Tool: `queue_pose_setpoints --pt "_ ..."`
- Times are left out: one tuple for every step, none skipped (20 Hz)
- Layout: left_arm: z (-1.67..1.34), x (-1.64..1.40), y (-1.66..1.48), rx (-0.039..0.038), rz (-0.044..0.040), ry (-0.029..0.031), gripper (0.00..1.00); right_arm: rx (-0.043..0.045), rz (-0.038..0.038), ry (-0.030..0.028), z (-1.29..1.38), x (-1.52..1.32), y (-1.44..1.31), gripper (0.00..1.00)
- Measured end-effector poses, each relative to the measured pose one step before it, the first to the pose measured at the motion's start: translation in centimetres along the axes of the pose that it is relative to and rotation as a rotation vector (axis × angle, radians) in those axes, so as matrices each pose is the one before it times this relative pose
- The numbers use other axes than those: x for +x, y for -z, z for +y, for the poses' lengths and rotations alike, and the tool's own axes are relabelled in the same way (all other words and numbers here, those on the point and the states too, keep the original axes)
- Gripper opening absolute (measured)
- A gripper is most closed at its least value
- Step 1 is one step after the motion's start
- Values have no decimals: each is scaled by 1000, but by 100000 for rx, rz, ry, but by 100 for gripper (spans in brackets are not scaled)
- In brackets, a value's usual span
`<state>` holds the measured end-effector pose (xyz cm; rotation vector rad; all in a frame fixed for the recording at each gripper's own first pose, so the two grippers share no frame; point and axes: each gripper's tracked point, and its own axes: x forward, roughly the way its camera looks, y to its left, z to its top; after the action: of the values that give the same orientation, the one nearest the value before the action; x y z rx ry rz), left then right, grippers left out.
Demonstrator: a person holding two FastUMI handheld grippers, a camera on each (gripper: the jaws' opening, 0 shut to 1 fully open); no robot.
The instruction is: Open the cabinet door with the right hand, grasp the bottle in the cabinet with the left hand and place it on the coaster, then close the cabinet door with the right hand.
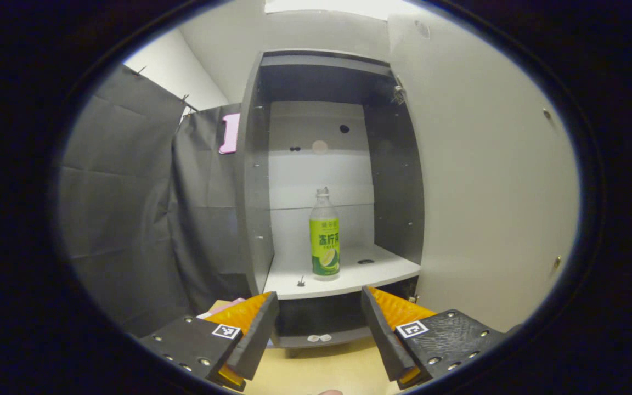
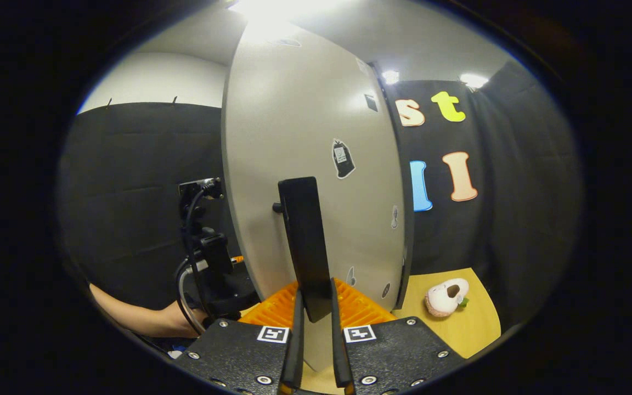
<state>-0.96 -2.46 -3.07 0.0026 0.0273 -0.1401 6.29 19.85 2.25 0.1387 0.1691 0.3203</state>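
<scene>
In the left gripper view a clear bottle (image 1: 325,233) with a green-yellow label stands upright on the white shelf (image 1: 349,274) of the open cabinet (image 1: 255,175). My left gripper (image 1: 320,323) is open, in front of and below the shelf, apart from the bottle. The cabinet door (image 1: 491,186) is swung out on the right. In the right gripper view my right gripper (image 2: 316,323) is shut on the door's dark upright handle (image 2: 305,247), with the door (image 2: 316,142) seen from outside. The other gripper (image 2: 206,258) and a forearm (image 2: 140,318) show past the door's left edge.
A wooden tabletop (image 1: 321,370) lies under the cabinet. A small plush toy (image 2: 446,296) rests on the table (image 2: 475,323) right of the door. A pink object (image 1: 230,133) hangs beside the cabinet's left wall. Dark cloth walls (image 1: 124,219) close in the left side.
</scene>
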Motion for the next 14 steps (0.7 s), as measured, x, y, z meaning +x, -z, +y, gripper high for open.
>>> queue_pose_setpoints --pt "-387 362 -204 316 -857 528 87 1826 63 1909 -223 -80 100 23" --pt "-348 477 -255 214 -832 437 87 699 -146 2101 -278 98 254 22" --pt "-469 669 15 -13 -328 777 87 22 550 2053 -130 17 392 22" --pt "-507 645 7 -88 -119 819 90 -79 1168 2249 -227 80 561 21" --pt "-493 642 96 -354 -123 982 90 740 -692 2154 -215 -207 68 21" --pt "-627 514 96 -357 357 1232 87 607 -785 2246 -145 -277 -36 21" --pt "-498 420 71 -165 212 706 87 -476 -421 2089 -190 -385 -190 21" --pt "-147 574 41 419 -139 -240 87 -1558 -234 1728 -272 -765 -102 20" --pt "-90 512 -22 1137 -119 -767 90 -1742 -510 1459 -218 -366 -182 20" --pt "-83 699 -101 1001 -249 -156 87 -1343 -566 1485 -270 -54 -211 20" --pt "-100 703 50 956 -289 -270 87 -917 -440 1098 -60 -223 -153 20" --pt "40 755 -246 979 -531 -727 90 -354 -363 418 28 59 4 20" --pt "134 601 -45 791 -479 -985 90 488 -546 -8 38 101 -172 20" --pt "360 703 -186 715 -263 -1632 87 1112 -603 -254 -87 325 -126 21"
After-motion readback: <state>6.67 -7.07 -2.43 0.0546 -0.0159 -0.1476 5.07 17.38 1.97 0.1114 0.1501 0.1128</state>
